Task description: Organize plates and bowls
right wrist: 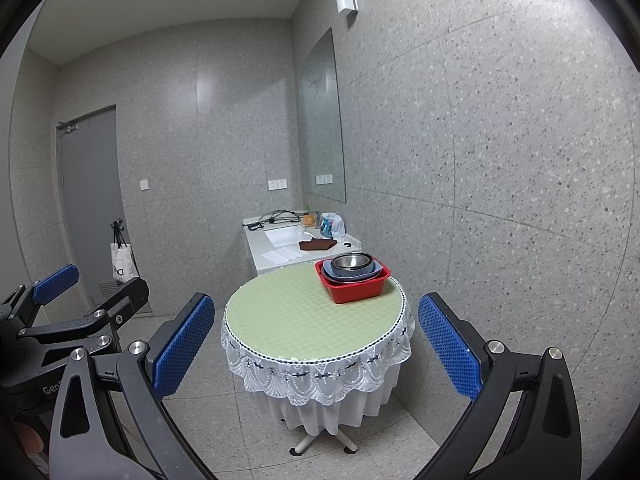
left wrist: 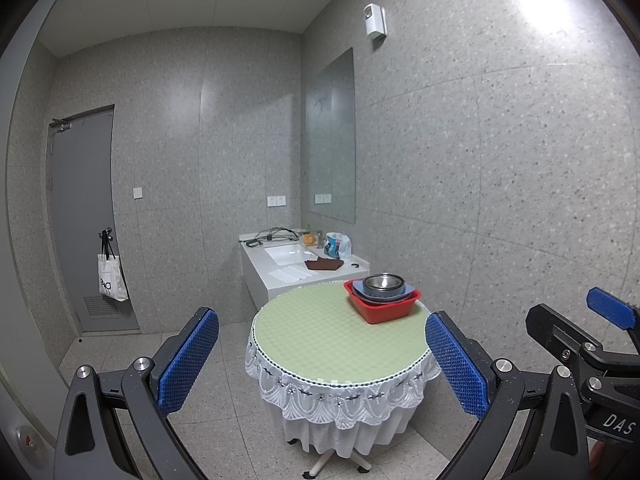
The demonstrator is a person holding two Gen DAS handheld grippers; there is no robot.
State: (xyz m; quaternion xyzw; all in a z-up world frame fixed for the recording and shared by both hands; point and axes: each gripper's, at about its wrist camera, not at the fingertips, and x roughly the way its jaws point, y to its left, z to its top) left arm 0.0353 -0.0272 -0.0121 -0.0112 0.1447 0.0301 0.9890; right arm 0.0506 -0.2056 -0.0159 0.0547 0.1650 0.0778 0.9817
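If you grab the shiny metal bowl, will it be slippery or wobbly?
The metal bowl looks smooth and polished, so it may slip between the pads. It sits loosely nested in a blue dish inside the red tub, so it probably lifts out easily. It's likely stiff and light.

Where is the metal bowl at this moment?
The metal bowl sits atop a blue dish inside the red basin, at the round table's far right edge, near the sink counter.

A shiny metal bowl [left wrist: 383,283] sits in glossy red plastic tub [left wrist: 384,308]; lace-edged cloth [left wrist: 340,396] drapes the table.
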